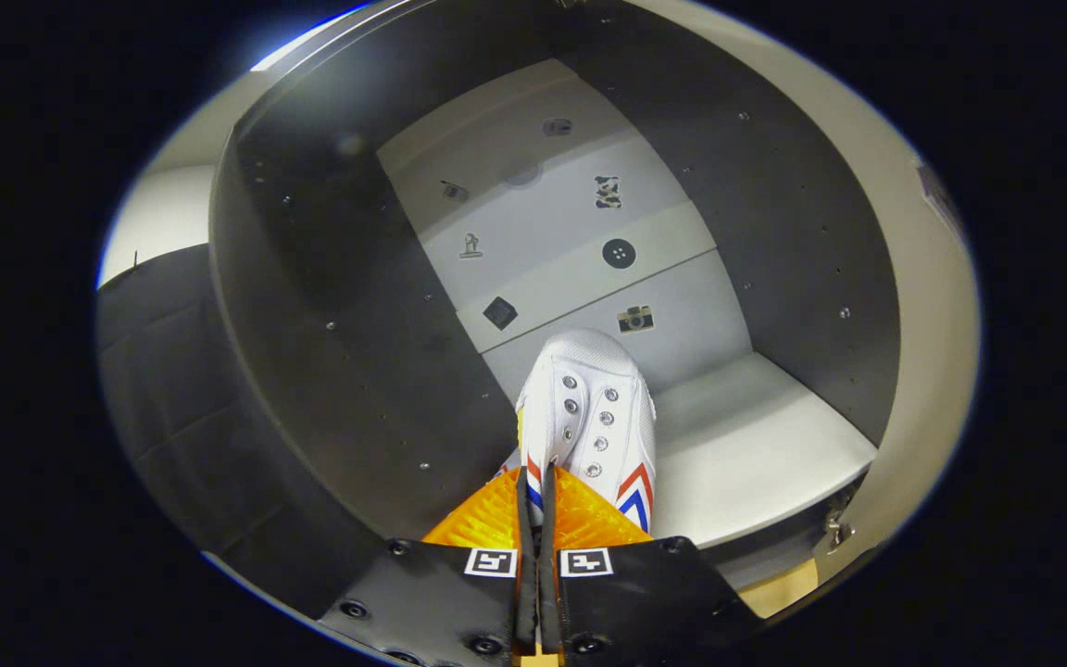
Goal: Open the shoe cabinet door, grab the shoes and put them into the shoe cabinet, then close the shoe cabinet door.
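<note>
Gripper view has the tool (538, 482) clenched on the heel edge of 1 white shoe (589, 417), which points toward 12 o'clock inside the open shoe cabinet (774, 185), over its pale shelf (756, 445), toe near the back panel (580, 232) at 12 o'clock.

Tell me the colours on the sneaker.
White sneaker with red and blue chevron stripes on its side, in the gripper view.

- The gripper (538, 482), at lower centre of the frame, has its fingers nearly closed, pinching the rear of a white sneaker (589, 417).
- The sneaker's toe points into the open shoe cabinet (756, 185), over its pale shelf (756, 445).
- Small stickers (619, 253) dot the back panel.
</note>
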The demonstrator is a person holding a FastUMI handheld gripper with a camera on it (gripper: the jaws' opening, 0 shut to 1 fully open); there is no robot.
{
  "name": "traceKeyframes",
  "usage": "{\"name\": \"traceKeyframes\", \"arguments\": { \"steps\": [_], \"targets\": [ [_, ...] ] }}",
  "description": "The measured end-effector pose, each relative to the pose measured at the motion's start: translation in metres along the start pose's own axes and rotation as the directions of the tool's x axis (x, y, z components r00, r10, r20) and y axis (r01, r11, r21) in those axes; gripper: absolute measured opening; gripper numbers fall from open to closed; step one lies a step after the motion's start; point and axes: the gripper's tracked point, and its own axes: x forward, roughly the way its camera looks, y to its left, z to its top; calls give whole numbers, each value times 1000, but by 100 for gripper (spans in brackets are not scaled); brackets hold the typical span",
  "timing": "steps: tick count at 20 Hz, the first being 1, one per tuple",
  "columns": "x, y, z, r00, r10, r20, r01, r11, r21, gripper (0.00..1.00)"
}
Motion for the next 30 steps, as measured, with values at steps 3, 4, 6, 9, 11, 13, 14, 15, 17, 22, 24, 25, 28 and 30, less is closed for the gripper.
{"name": "traceKeyframes", "arguments": {
  "steps": [3, 4, 6, 9, 11, 13, 14, 15, 17, 22, 24, 25, 28, 30],
  "targets": [
    [27, -20, -2, 999, -48, -25, 48, 999, -11, 3],
    [34, -24, -3, 998, -57, -32, 56, 998, -7, 3],
    [50, -28, -7, 997, -58, -54, 58, 998, 7, 3],
    [69, -34, -20, 994, -66, -86, 67, 998, 5, 3],
    [76, -36, -26, 992, -71, -100, 73, 997, 8, 3],
    [78, -34, -30, 992, -74, -105, 75, 997, 2, 3],
    [79, -32, -31, 991, -77, -105, 77, 997, -3, 3],
    [79, -30, -33, 992, -72, -106, 71, 997, -8, 7],
    [71, -14, -26, 996, -22, -84, 21, 1000, -7, 25],
    [22, 9, -10, 1000, -21, -9, 19, 989, -148, 93],
    [-5, 26, -13, 1000, -3, 12, 5, 978, -208, 95],
    [-21, 36, -15, 1000, 8, 16, -4, 972, -235, 95],
    [-64, 63, -14, 997, 58, 46, -44, 964, -264, 96],
    [-93, 79, -15, 994, 92, 54, -76, 965, -252, 97]
  ]
}}
